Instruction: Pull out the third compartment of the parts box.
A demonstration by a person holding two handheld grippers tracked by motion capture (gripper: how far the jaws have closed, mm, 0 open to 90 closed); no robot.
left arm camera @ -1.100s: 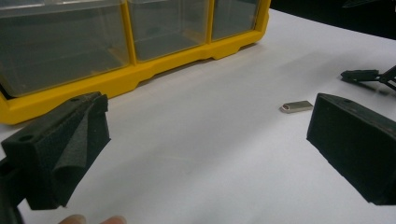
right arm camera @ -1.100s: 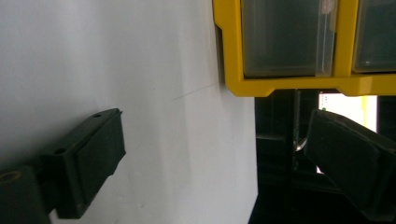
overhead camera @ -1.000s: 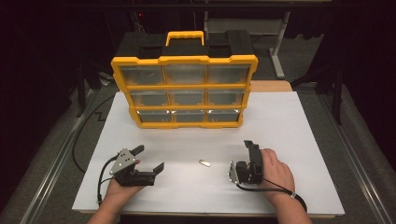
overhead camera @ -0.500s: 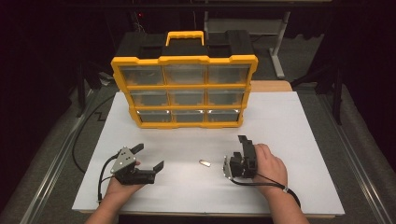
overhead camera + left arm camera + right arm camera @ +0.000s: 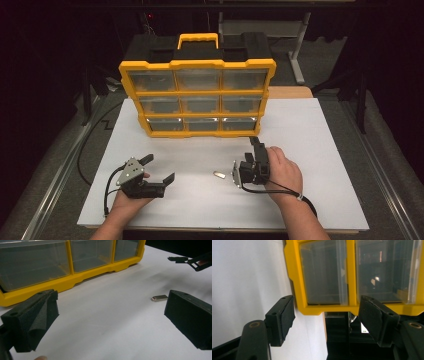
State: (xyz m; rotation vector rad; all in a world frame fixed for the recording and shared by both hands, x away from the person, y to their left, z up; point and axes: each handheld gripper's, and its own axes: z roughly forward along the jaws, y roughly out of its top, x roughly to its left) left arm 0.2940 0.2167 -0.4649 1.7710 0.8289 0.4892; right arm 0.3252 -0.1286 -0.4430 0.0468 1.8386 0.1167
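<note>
Your right gripper (image 5: 252, 150) has been narrowing its fingers, nothing between them; your left gripper (image 5: 159, 169) rests released beside the metal clip (image 5: 219, 174) on the desk (image 5: 310, 150).

I see a glossy yellow plastic organizer (image 5: 197, 97) with clear drawers, a shiny metal piece (image 5: 219, 175), a matt white board (image 5: 310, 150), and rough foam-like pads (image 5: 35, 315).

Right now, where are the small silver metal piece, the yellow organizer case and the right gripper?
Small silver metal piece (image 5: 219, 174): high view, its middle.
Yellow plastic organizer case (image 5: 197, 64): high view, top frame bar.
Right gripper (image 5: 256, 148): high view, between its fingers.
</note>
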